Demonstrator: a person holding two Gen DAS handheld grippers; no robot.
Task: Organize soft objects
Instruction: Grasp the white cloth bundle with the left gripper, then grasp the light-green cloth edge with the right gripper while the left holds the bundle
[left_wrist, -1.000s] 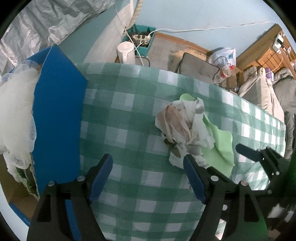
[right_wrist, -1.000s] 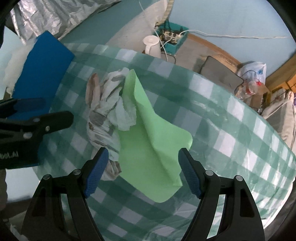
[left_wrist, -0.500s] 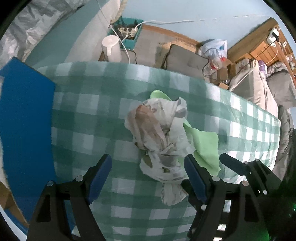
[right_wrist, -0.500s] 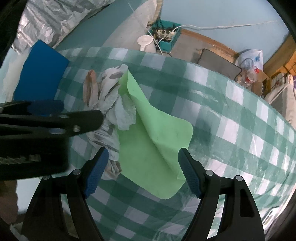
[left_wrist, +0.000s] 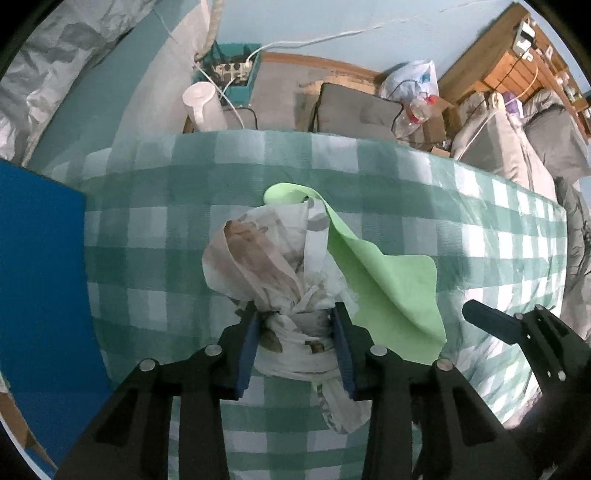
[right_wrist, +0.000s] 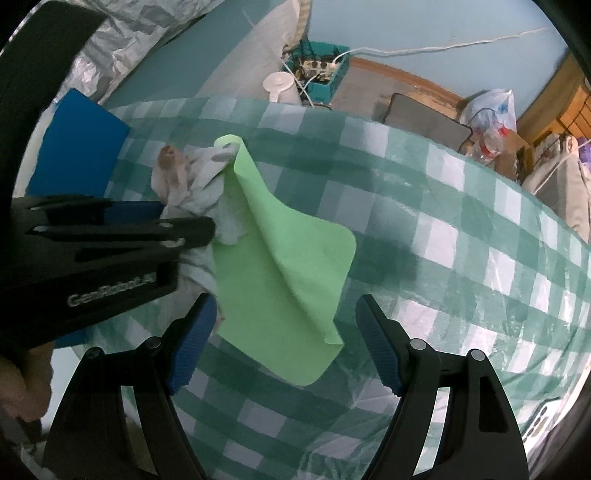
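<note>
Left wrist view: the left claw (left_wrist: 297, 332) grips the crumpled patterned cloth (left_wrist: 269, 266) on the green-checked desk (left_wrist: 147, 236); white kettle (left_wrist: 202, 107) on the floor beyond.

Right wrist view: the right claw (right_wrist: 284, 343) gapes over the green cloth (right_wrist: 288, 266); blue board (right_wrist: 79, 144) lies left.

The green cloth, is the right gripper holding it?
No, the right gripper is open, its jaws spread wide on either side of the green cloth, which lies on the checked tablecloth untouched by them.
</note>
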